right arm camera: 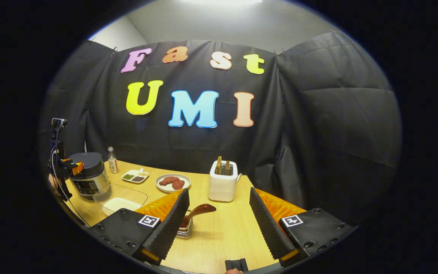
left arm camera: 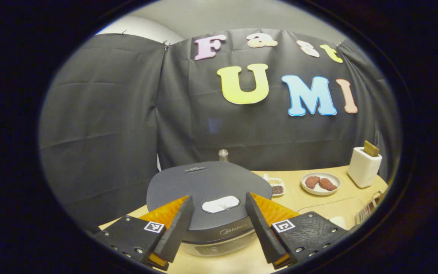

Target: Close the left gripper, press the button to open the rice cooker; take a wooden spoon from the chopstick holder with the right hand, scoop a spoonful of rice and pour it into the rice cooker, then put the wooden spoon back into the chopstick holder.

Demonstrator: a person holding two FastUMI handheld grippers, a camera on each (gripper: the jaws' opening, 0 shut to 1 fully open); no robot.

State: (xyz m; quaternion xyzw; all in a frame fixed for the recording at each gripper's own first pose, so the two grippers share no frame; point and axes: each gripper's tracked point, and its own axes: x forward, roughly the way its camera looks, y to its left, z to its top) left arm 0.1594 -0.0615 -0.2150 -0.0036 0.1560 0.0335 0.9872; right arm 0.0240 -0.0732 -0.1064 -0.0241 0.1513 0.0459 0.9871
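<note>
The rice cooker [left arm camera: 207, 182] stands right in front of my left gripper [left arm camera: 219, 198], its dark lid down and its white oval button [left arm camera: 220, 204] between and just beyond the open fingers. In the right gripper view the cooker [right arm camera: 89, 173] is far left, with the left gripper [right arm camera: 70, 167] at its side. A wooden spoon [right arm camera: 200, 209] leans out of the metal chopstick holder [right arm camera: 184, 230], close to the left finger of my open right gripper [right arm camera: 219, 192]. A clear glass bowl of rice [right arm camera: 122, 201] lies beside the cooker.
On the wooden table [right arm camera: 222, 232] stand a white toaster [right arm camera: 222, 184], a plate of brown pieces [right arm camera: 172, 182], a small divided dish [right arm camera: 135, 176] and a bottle [right arm camera: 111, 160]. The black cloth wall closes off the back and sides.
</note>
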